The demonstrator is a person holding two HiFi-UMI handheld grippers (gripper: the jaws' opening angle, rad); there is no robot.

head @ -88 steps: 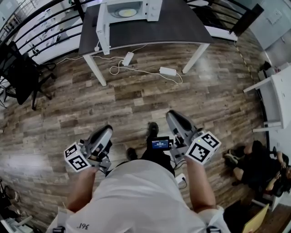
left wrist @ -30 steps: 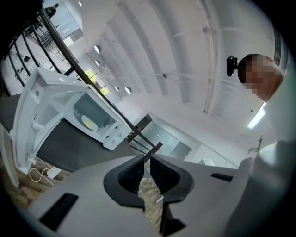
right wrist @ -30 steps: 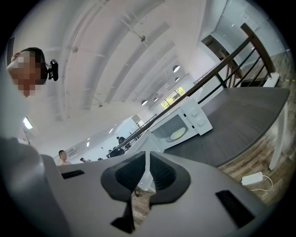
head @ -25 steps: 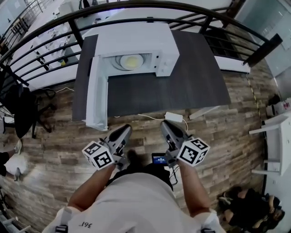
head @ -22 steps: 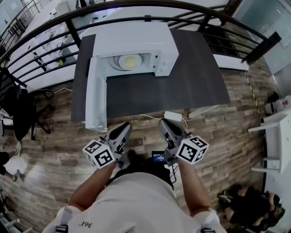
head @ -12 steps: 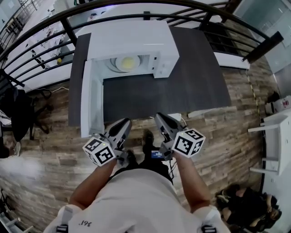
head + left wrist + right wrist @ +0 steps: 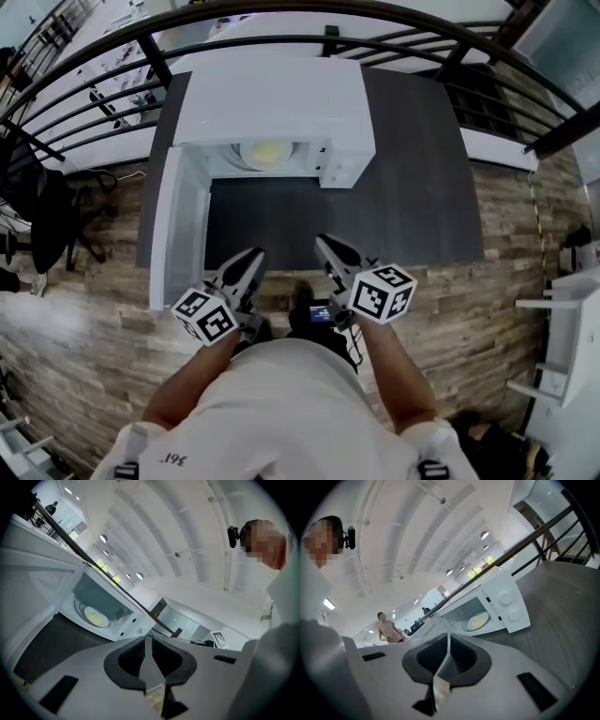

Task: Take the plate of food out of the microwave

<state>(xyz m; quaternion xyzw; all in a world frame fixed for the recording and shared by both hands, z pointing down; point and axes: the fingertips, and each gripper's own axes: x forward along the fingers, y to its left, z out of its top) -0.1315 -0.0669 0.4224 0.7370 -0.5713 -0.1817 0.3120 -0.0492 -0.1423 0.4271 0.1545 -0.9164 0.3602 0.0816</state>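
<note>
A white microwave (image 7: 277,103) stands on the dark table (image 7: 412,202) with its door (image 7: 176,230) swung open to the left. Inside it lies a white plate with yellow food (image 7: 265,151), also seen in the left gripper view (image 7: 96,617) and the right gripper view (image 7: 478,619). My left gripper (image 7: 251,254) and right gripper (image 7: 322,242) hover side by side at the table's front edge, well short of the microwave. Both point toward the open cavity. Each has its jaws pressed together with nothing between them.
A black railing (image 7: 122,42) runs behind the table. The open door juts out toward my left gripper. A black chair (image 7: 42,216) stands at the left and white furniture (image 7: 572,328) at the right. A person (image 7: 386,629) stands far off.
The table and microwave have come closer and lower in the head view. Both grippers moved forward from over the wooden floor to the table's front edge. Their jaws look unchanged.
</note>
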